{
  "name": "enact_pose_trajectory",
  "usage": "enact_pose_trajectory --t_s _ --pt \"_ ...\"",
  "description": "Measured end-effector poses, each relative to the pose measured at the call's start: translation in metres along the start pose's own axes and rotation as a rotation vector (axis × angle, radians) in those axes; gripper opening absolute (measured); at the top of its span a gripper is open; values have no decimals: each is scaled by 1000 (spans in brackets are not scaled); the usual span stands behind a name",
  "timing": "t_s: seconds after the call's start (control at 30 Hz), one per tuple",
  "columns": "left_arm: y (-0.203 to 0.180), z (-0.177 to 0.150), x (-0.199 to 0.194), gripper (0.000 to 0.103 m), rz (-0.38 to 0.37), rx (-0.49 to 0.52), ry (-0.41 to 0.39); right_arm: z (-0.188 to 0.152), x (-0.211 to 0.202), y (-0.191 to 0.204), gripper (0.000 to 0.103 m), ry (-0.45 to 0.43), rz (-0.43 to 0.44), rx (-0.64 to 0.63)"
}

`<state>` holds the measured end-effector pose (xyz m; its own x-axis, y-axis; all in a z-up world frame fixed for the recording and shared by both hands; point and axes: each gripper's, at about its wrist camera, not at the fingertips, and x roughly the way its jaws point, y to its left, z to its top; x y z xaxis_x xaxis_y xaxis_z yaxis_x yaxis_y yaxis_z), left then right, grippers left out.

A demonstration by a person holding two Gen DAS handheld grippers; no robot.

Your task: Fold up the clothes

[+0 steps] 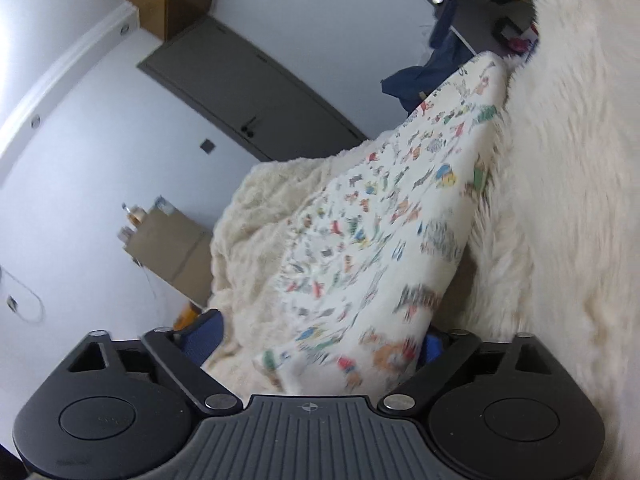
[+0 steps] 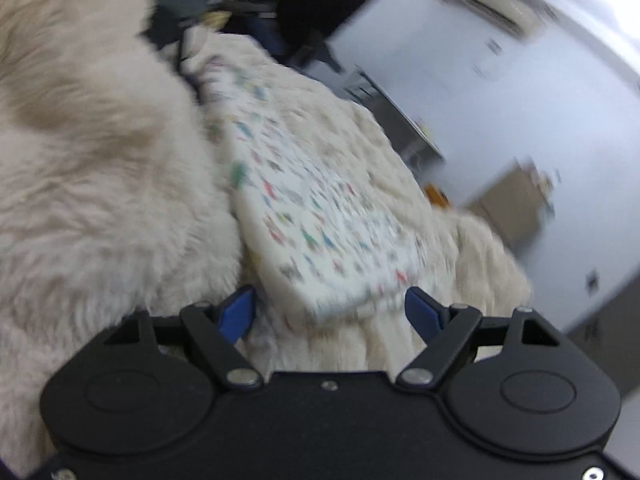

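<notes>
Left wrist view: the left gripper (image 1: pixel 320 344) sits at six o'clock, its black housing filling the bottom of the picture. A white garment with a small multicoloured print (image 1: pixel 372 220) runs from between the jaws up toward one o'clock, draped as a long, tilted sheet. Its near end lies between the two blue fingers (image 1: pixel 204 338), which are mostly hidden by the cloth; the jaws stand at a middling gap, and whether the pads press on the fabric cannot be told. A cream knitted blanket (image 1: pixel 256 216) lies at nine o'clock of the garment, and a long-haired white fur throw (image 1: pixel 568 184) fills the three o'clock side. A dark blue cloth (image 1: pixel 424 76) lies near the garment's far tip at twelve o'clock. A grey door (image 1: pixel 240 88) stands in the white wall at eleven o'clock.

Right wrist view: this picture is blurred. The right gripper (image 2: pixel 330 314) sits at six o'clock with its jaws wide and nothing between them. The printed garment (image 2: pixel 316 216) lies just ahead of the fingertips, flat on the cream blanket (image 2: pixel 472 248), with the fur throw (image 2: pixel 100 160) at nine o'clock.
</notes>
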<state>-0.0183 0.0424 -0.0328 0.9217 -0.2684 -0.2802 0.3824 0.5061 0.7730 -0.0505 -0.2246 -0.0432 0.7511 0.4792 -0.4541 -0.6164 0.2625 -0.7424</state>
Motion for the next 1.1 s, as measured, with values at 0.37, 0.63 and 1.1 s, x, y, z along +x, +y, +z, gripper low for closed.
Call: enact_pose_trajectory --t_s 0.37,0.63,1.1 --pt "67 12 -15 15 -154 -211 -151 16 -11 -58 6 -100 178 14" --pt "88 31 -82 15 -358 -214 -291 26 -96 -81 3 -246 194 71" --pt "204 62 160 16 -481 -520 112 -12 88 -267 3 -114 177 553"
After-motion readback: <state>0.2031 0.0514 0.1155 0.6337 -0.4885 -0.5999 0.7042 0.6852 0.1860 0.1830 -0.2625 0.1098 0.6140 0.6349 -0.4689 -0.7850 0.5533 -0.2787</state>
